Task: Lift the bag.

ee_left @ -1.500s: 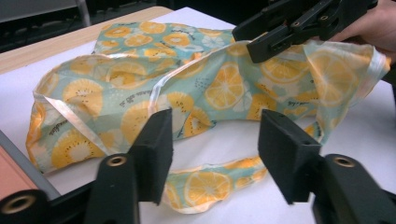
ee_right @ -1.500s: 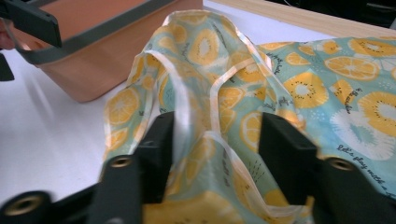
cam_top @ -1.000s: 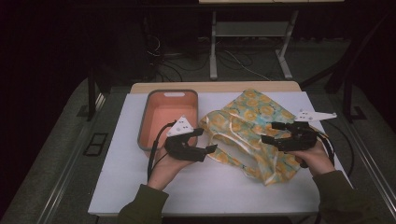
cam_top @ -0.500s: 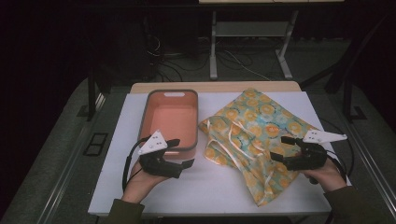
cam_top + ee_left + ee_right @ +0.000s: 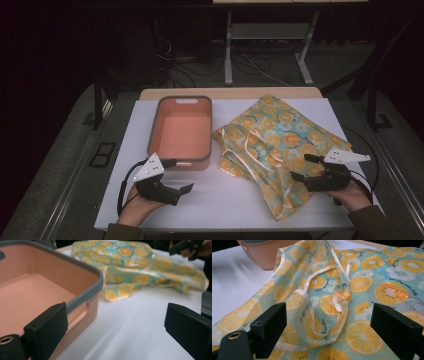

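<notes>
We hold both tools low at the near edge of the white table, with nothing in either. Our left gripper has just been spreading its jaws and they stand released, empty; just ahead of it and to its left sits the pink tub, its grey rim close beside one jaw. Our right gripper is likewise opened wide, with nothing between the pads; the fruit-print cloth bag lies flat directly ahead of and beneath it, its pale ribbon straps looping on top. We judge the bag is spread beside the tub so it can be gathered and placed inside.
</notes>
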